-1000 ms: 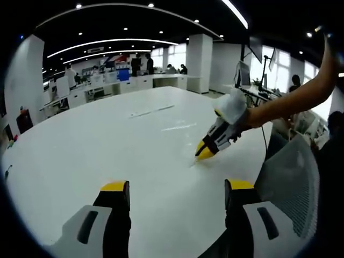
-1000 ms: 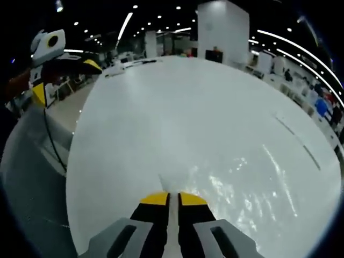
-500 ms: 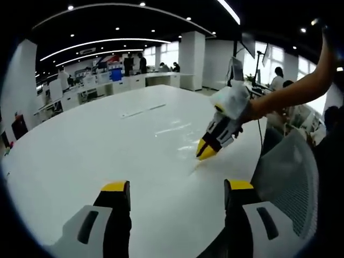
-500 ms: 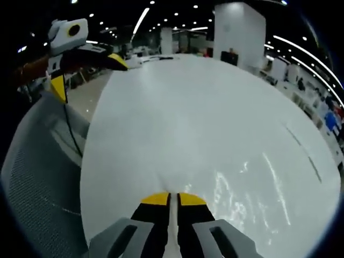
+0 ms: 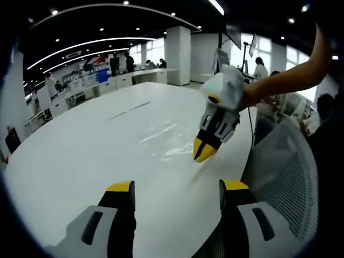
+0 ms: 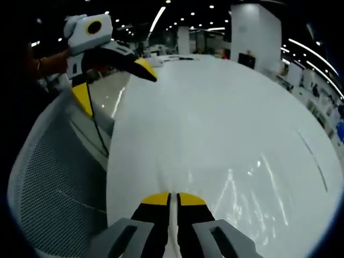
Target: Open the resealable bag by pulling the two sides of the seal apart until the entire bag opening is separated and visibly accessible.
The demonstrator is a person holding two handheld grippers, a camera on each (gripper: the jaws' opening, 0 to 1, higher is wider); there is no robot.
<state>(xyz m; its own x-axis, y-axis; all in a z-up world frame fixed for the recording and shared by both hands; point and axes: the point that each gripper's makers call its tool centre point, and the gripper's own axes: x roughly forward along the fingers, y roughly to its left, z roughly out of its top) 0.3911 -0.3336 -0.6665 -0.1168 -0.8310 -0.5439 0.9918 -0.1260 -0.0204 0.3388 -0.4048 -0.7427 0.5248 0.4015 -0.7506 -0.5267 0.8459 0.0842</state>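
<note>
At a white table (image 5: 70, 150) in an open-plan office, the right gripper (image 5: 204, 152), seen at centre right of the left gripper view, has its 2 yellow-tipped jaws pressed together on one edge of a clear resealable bag (image 5: 166, 141). The rest of the film lies glinting on the tabletop at mid-frame. In the right gripper view the same jaws meet at bottom centre, a thin strip of plastic pinched between them and the bag (image 6: 236, 188) spreading up and to the right.

Over the last second the right gripper has risen off the table surface and tipped nose-down, drawing its edge of the bag up with it; earlier it sat low against the tabletop. The left gripper (image 5: 174, 189) remains empty, its jaws wide apart at the bottom of its own view, and it appears at upper left of the right gripper view (image 6: 110, 72), now nearer than before.

The seal looks not yet parted: only 1 side is held. The lift likely presents the free edge for the left gripper to catch, so the pull apart can begin. A mesh chair back (image 5: 285, 177) stands at lower right.
</note>
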